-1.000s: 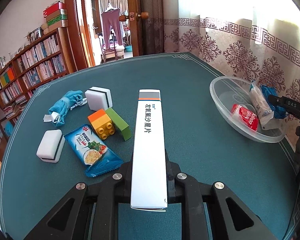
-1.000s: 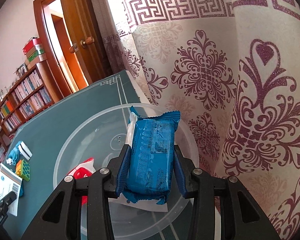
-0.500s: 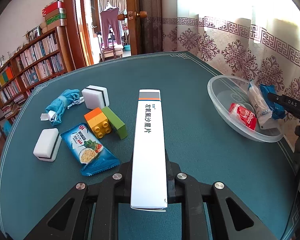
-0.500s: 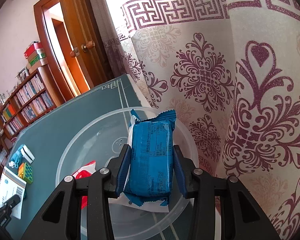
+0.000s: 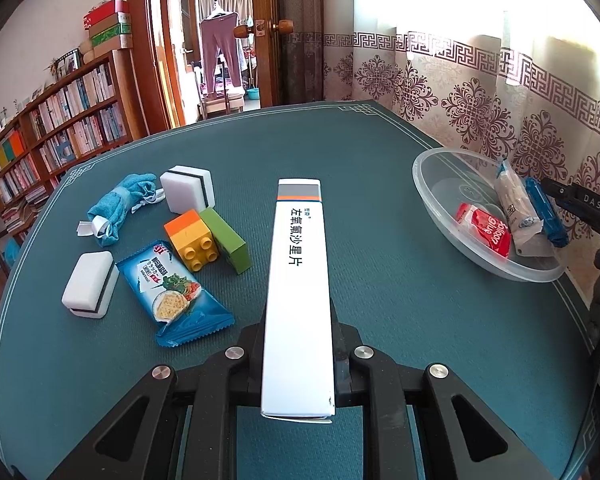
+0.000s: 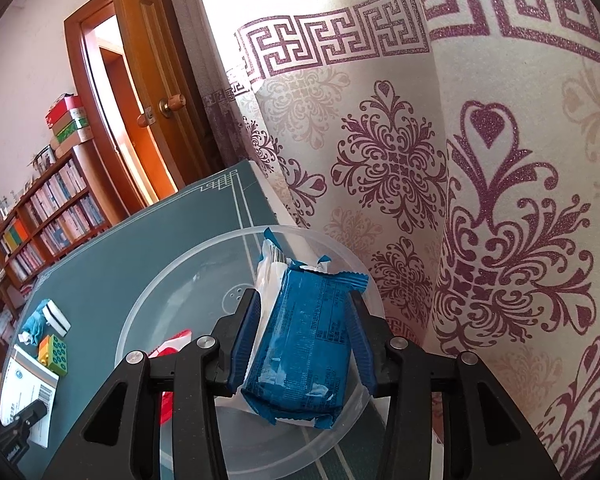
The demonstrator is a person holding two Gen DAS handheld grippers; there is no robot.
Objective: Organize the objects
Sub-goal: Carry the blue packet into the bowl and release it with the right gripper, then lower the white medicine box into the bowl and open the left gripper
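My left gripper [image 5: 298, 344] is shut on a long white medicine box [image 5: 299, 272], held above the green table [image 5: 360, 168]. My right gripper [image 6: 304, 312] stands over the clear plastic bowl [image 6: 204, 280] with a blue snack packet [image 6: 304, 340] between its jaws; the jaws have spread and the packet rests in the bowl on a white packet [image 6: 269, 276]. In the left wrist view the bowl [image 5: 444, 184] holds a red packet [image 5: 486, 230], the white packet [image 5: 514, 204] and the blue packet [image 5: 546, 216].
On the table's left lie a blue cloth [image 5: 118, 208], two white sponges [image 5: 188, 190] [image 5: 90, 284], an orange-yellow block [image 5: 192, 240], a green block [image 5: 228, 240] and a blue cracker packet [image 5: 172, 292]. A patterned curtain [image 6: 460, 160] hangs just behind the bowl.
The right jaws have spread apart from the blue packet, which now lies lower in the bowl. The left gripper keeps the box and has drifted slightly.
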